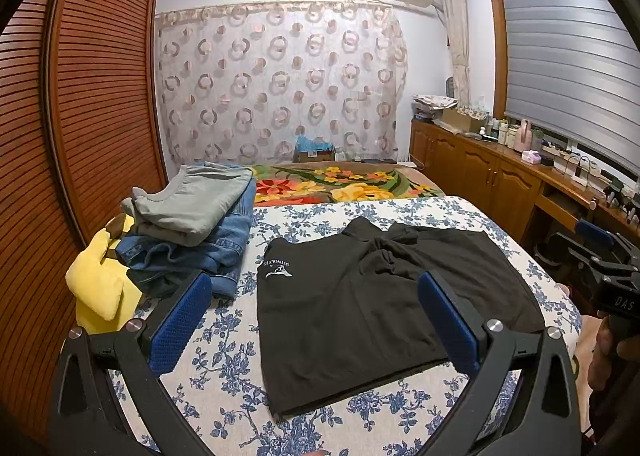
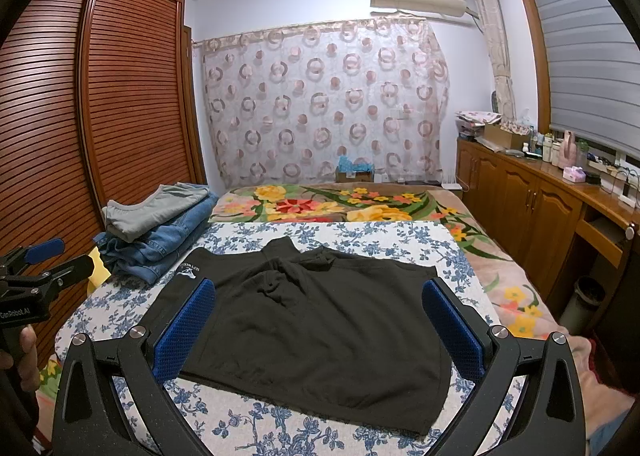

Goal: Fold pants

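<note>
Black pants (image 1: 360, 316) lying flat on the blue-floral cloth (image 1: 224, 360) just ahead of both tools, left gripper (image 1: 316, 324) spread wide and empty, right gripper (image 2: 318, 330) likewise, stack of folded clothes (image 1: 192, 223) ahead-left

On the bed (image 1: 224, 360) a grey garment (image 1: 196, 203) lies on folded jeans (image 1: 224, 252), beside a yellow cloth (image 1: 98, 288); a patterned curtain (image 1: 280, 79) hangs behind.
</note>
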A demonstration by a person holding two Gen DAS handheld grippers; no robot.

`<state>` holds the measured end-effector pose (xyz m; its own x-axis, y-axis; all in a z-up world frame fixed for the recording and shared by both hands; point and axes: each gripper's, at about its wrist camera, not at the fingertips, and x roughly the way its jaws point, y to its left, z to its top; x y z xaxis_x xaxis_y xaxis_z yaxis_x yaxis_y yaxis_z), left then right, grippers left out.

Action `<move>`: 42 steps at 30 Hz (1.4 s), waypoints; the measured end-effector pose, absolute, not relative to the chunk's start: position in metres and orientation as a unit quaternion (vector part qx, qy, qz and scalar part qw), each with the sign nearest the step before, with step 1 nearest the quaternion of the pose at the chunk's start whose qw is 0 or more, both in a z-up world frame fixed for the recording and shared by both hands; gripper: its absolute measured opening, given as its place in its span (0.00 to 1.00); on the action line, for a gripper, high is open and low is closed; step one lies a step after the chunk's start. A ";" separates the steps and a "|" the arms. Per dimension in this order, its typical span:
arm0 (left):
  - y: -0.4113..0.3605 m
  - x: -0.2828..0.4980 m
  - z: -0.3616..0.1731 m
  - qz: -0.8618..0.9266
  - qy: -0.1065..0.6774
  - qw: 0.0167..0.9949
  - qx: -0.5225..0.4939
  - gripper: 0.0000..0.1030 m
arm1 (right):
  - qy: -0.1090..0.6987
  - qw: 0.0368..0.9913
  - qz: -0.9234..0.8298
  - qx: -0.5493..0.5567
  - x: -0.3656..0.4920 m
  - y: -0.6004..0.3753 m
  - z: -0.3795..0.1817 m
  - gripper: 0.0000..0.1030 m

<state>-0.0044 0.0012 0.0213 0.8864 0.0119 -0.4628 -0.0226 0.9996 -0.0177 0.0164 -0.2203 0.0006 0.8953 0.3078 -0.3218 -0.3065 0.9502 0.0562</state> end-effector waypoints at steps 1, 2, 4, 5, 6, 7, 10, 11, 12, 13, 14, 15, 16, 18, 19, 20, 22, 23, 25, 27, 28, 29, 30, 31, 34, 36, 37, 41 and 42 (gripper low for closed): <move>0.001 -0.005 0.020 0.009 0.238 0.971 -0.011 1.00 | 0.165 0.973 0.158 0.002 0.016 -0.220 0.001 1.00; 0.002 -0.004 0.023 0.009 0.238 0.971 -0.011 1.00 | 0.165 0.974 0.158 0.002 0.016 -0.220 0.001 1.00; 0.002 -0.005 0.022 0.009 0.237 0.971 -0.011 1.00 | 0.165 0.974 0.158 0.002 0.016 -0.220 0.001 1.00; 0.001 -0.005 0.020 0.009 0.237 0.971 -0.011 1.00 | 0.165 0.974 0.158 0.002 0.016 -0.220 0.001 1.00; 0.002 -0.005 0.023 0.009 0.237 0.971 -0.011 1.00 | 0.165 0.974 0.158 0.002 0.016 -0.220 0.001 1.00; 0.001 -0.005 0.020 0.009 0.236 0.972 -0.011 1.00 | 0.165 0.974 0.158 0.002 0.016 -0.220 0.001 1.00; 0.001 -0.005 0.020 0.009 0.236 0.972 -0.011 1.00 | 0.164 0.974 0.157 0.002 0.015 -0.220 0.001 1.00; 0.002 -0.005 0.022 0.009 0.235 0.972 -0.010 1.00 | 0.164 0.974 0.157 0.002 0.015 -0.220 0.001 1.00; 0.001 -0.005 0.021 0.009 0.236 0.972 -0.010 1.00 | 0.164 0.974 0.157 0.003 0.016 -0.220 0.002 1.00; 0.001 -0.006 0.020 0.009 0.236 0.972 -0.010 1.00 | 0.163 0.974 0.157 0.003 0.015 -0.220 0.002 1.00; 0.002 -0.005 0.022 0.009 0.236 0.972 -0.011 1.00 | 0.163 0.974 0.157 0.003 0.014 -0.220 0.002 1.00; 0.001 -0.006 0.021 0.009 0.235 0.972 -0.011 1.00 | 0.163 0.974 0.157 0.004 0.014 -0.220 0.002 1.00; 0.001 -0.006 0.020 0.009 0.235 0.972 -0.010 1.00 | 0.163 0.974 0.158 0.004 0.014 -0.220 0.002 1.00; 0.001 -0.006 0.023 0.010 0.235 0.972 -0.010 1.00 | 0.162 0.974 0.158 0.003 0.014 -0.220 0.002 1.00; 0.001 -0.006 0.020 0.009 0.235 0.972 -0.010 1.00 | 0.162 0.974 0.158 0.003 0.013 -0.220 0.002 1.00; 0.001 -0.006 0.022 0.009 0.235 0.972 -0.010 1.00 | 0.162 0.974 0.158 0.003 0.013 -0.220 0.002 1.00; 0.001 -0.006 0.022 0.009 0.234 0.972 -0.010 1.00 | 0.162 0.974 0.158 0.003 0.013 -0.220 0.002 1.00; 0.001 -0.006 0.022 0.009 0.234 0.972 -0.010 1.00 | 0.162 0.974 0.158 0.003 0.014 -0.220 0.002 1.00; 0.001 -0.006 0.020 0.009 0.234 0.972 -0.010 1.00 | 0.162 0.974 0.158 0.003 0.013 -0.220 0.002 1.00; 0.001 -0.006 0.021 0.009 0.233 0.972 -0.009 1.00 | 0.162 0.974 0.158 0.003 0.013 -0.220 0.002 1.00; 0.001 -0.006 0.020 0.009 0.233 0.972 -0.009 1.00 | 0.162 0.974 0.158 0.003 0.013 -0.220 0.002 1.00; 0.001 -0.007 0.022 0.009 0.234 0.972 -0.009 1.00 | 0.162 0.974 0.159 0.004 0.013 -0.221 0.002 1.00; 0.001 -0.007 0.022 0.009 0.233 0.972 -0.009 1.00 | 0.162 0.974 0.160 0.004 0.013 -0.220 0.002 1.00; 0.001 -0.007 0.019 0.009 0.233 0.972 -0.009 1.00 | 0.162 0.974 0.159 0.003 0.013 -0.220 0.002 1.00; 0.001 -0.007 0.022 0.009 0.233 0.972 -0.010 1.00 | 0.163 0.974 0.160 0.004 0.013 -0.220 0.001 1.00; 0.001 -0.007 0.021 0.008 0.234 0.972 -0.010 1.00 | 0.163 0.973 0.161 0.004 0.014 -0.221 0.001 1.00; 0.001 -0.007 0.023 0.008 0.236 0.972 -0.010 1.00 | 0.163 0.973 0.161 0.003 0.014 -0.221 0.001 1.00; 0.006 -0.003 0.021 0.012 0.249 0.968 -0.012 1.00 | 0.173 0.971 0.164 0.001 0.018 -0.225 -0.004 1.00; 0.010 -0.001 0.020 0.012 0.255 0.967 -0.014 1.00 | 0.176 0.971 0.163 0.001 0.020 -0.226 -0.006 1.00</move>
